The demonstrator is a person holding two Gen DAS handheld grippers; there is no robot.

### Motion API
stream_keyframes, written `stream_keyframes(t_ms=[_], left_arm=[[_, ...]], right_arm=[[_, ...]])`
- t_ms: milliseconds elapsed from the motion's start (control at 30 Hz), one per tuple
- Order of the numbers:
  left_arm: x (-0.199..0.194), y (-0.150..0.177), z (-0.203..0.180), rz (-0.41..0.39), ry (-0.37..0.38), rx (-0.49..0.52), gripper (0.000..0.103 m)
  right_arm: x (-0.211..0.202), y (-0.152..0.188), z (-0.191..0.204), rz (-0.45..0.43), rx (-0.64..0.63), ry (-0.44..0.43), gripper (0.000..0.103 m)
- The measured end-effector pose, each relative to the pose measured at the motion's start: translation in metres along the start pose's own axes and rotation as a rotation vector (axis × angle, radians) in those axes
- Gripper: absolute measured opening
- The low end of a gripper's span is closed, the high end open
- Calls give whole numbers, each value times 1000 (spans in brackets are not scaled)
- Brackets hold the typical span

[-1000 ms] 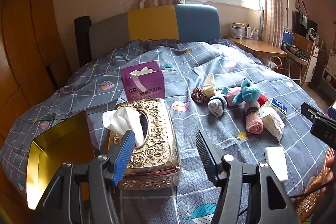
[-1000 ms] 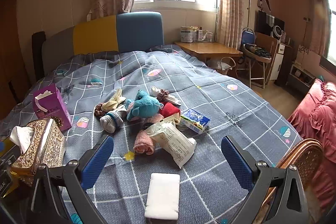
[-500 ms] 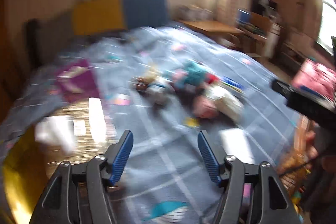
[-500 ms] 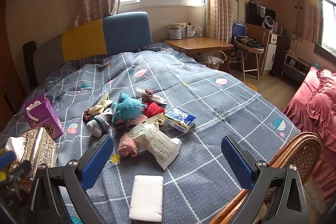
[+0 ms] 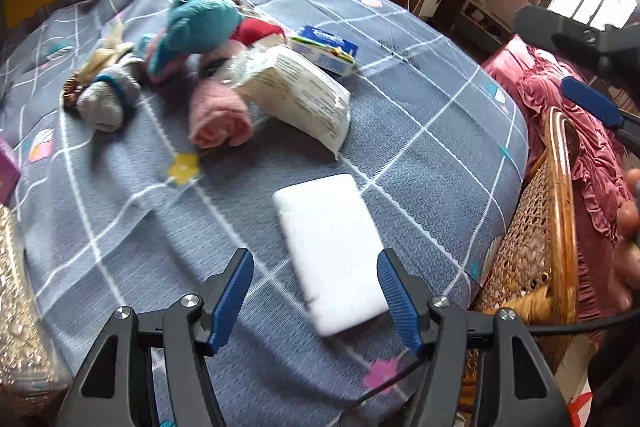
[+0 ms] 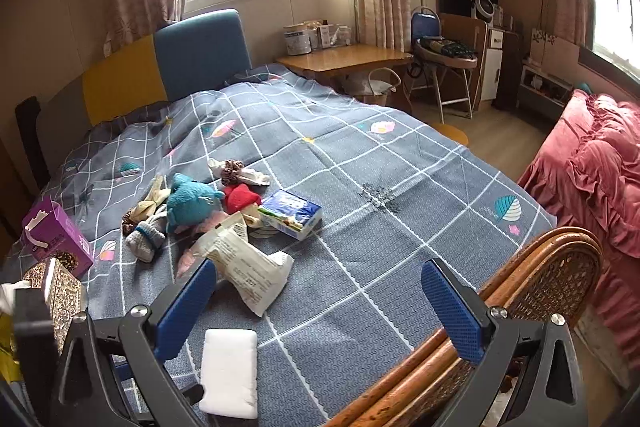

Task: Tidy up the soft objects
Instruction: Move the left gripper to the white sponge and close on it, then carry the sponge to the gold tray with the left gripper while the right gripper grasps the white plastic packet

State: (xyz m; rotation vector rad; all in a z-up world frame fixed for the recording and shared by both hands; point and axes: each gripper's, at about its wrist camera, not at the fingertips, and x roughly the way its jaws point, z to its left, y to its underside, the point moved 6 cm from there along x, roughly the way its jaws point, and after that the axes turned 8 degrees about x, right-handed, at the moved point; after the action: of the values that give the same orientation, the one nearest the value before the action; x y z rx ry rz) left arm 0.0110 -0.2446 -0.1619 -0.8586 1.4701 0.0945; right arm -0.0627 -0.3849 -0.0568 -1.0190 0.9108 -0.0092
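A white soft pad (image 5: 334,251) lies on the grey checked bedspread (image 5: 420,131), just ahead of my left gripper (image 5: 316,299), which is open and empty, its jaws either side of the pad's near end. The pad also shows in the right wrist view (image 6: 229,371). Beyond it lie a pink rolled towel (image 5: 218,117), a white plastic packet (image 5: 300,95), a teal plush toy (image 5: 196,23), a grey sock roll (image 5: 106,99) and a red cloth (image 5: 256,29). My right gripper (image 6: 320,311) is open and empty over the bed's near corner.
A blue-and-white tissue pack (image 5: 326,49) lies behind the packet. A gold ornate tissue box (image 6: 56,291) and a purple tissue box (image 6: 56,239) stand at the bed's left. A rattan chair back (image 6: 540,291) is at the right, with a pink bed (image 6: 592,167) beyond.
My left gripper has swung right from the gold tissue box and come down over the white pad. My right gripper has drifted right, still open.
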Motion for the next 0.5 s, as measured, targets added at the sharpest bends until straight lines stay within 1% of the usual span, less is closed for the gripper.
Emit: stream_keyframes(t_ms=[67,167,233,267,333,400,467,500], left_arm=[[11,-6,-7,18,27,3,65],[24,-10,-12,48,10,0,65],[35,-7,-10,79,-35,5,65],[38,-5,-9,82,-27,4,65],[34,-1,-7,46,-11,0,60],[27,4,-4,36,17,-6,57],[21,10,6,23,7,-6,55],[18,13,10,23,21,-14,55]], right_arm=[[4,-1,-7,30,11,2,103],[11,-4,-13,66,15,-8,103],[15,-7,-14,87,10,-17,103],[18,-9,-13,99,5,-28,103],[27,-11,-9,139,-13,-56,103],[39,-11,0,204,-40,-108,103],[54,-10,14,279,-85,-164,103],[62,-8,22,311,-116,-188,103]])
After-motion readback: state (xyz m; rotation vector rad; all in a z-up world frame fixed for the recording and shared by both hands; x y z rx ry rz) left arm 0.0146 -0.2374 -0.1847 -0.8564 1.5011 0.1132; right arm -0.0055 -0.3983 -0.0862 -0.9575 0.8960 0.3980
